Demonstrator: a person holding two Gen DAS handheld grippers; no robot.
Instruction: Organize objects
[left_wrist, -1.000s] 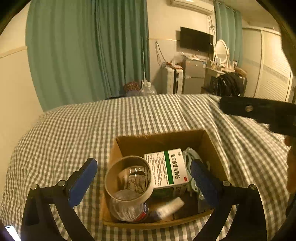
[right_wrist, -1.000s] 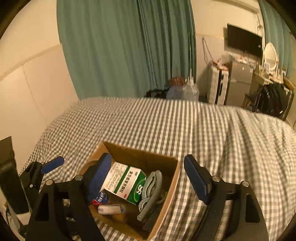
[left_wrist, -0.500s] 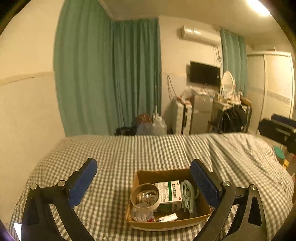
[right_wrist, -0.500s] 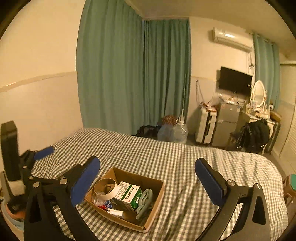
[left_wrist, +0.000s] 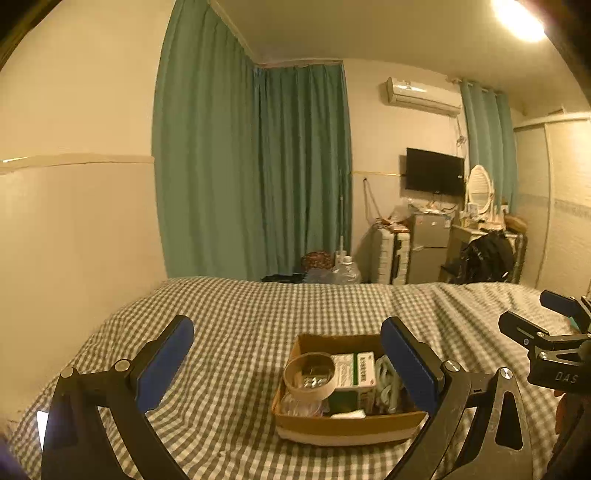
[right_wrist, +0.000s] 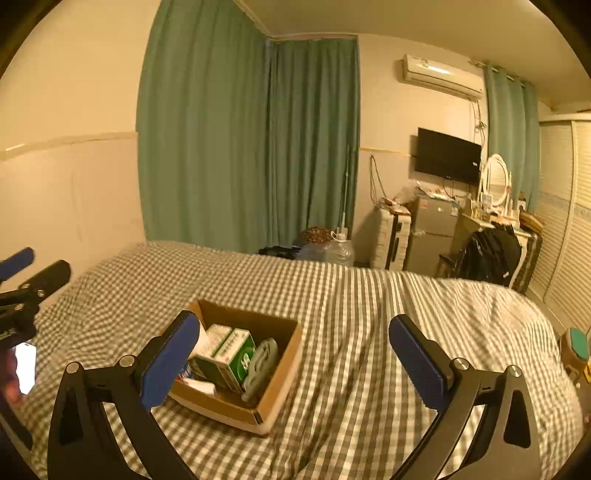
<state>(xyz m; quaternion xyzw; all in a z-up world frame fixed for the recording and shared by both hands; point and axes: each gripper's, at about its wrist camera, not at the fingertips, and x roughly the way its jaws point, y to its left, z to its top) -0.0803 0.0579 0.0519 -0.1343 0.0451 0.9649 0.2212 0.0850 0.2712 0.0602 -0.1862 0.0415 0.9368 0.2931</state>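
Observation:
A cardboard box sits on the checked bed. Inside lie a roll of tape, a white and green medicine carton, a grey-green looped item and small white pieces. My left gripper is open and empty, held back from and above the box. My right gripper is also open and empty, with the box behind its left finger. Each gripper shows at the edge of the other's view.
The grey-checked bedspread covers the whole bed. Beyond its far edge are green curtains, water jugs, a suitcase, a small fridge and a wall TV. A bright phone screen lies at left.
Both grippers have pulled up and back from the box, which now looks smaller and farther. Both stay open and empty; the room above the bed has come into view.

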